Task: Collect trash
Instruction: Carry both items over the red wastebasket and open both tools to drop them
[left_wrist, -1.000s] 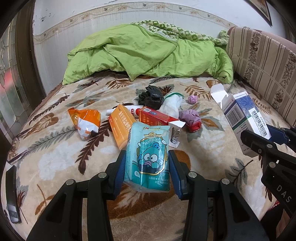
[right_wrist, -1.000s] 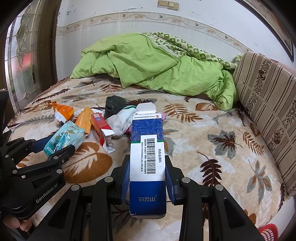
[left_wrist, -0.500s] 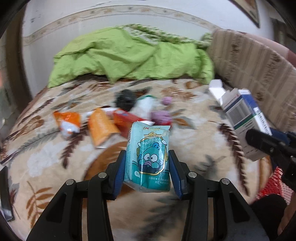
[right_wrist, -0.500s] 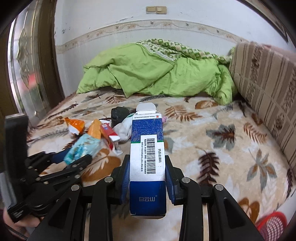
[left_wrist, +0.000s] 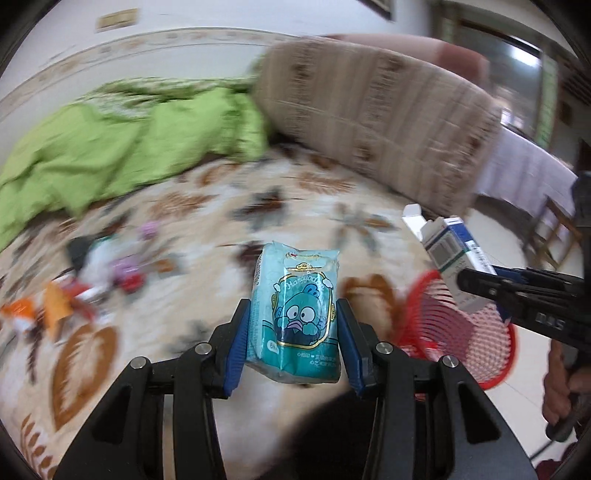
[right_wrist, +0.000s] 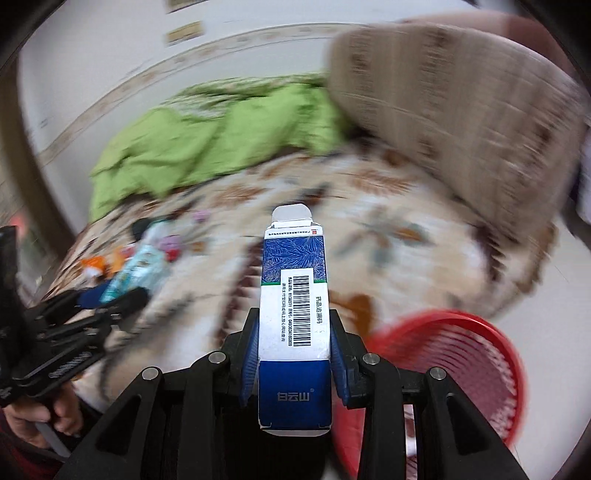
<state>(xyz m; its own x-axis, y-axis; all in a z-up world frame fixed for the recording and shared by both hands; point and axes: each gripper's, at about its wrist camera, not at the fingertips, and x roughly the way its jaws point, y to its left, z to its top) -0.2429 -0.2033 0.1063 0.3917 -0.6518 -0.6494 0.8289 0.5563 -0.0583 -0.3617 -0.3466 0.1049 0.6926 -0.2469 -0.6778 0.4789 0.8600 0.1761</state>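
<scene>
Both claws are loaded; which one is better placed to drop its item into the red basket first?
Right, probably. The right claw holds the blue box closest to the red basket; the left claw with the teal packet sits further over the bed.

Teal tissue pack (left_wrist: 295, 314) and blue-white carton (right_wrist: 293, 325) held upright above bed.

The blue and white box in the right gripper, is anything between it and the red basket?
Nothing visible. The blue and white box is clamped in the right gripper, and the red basket sits open on the floor just to its right, beside the bed.
</scene>
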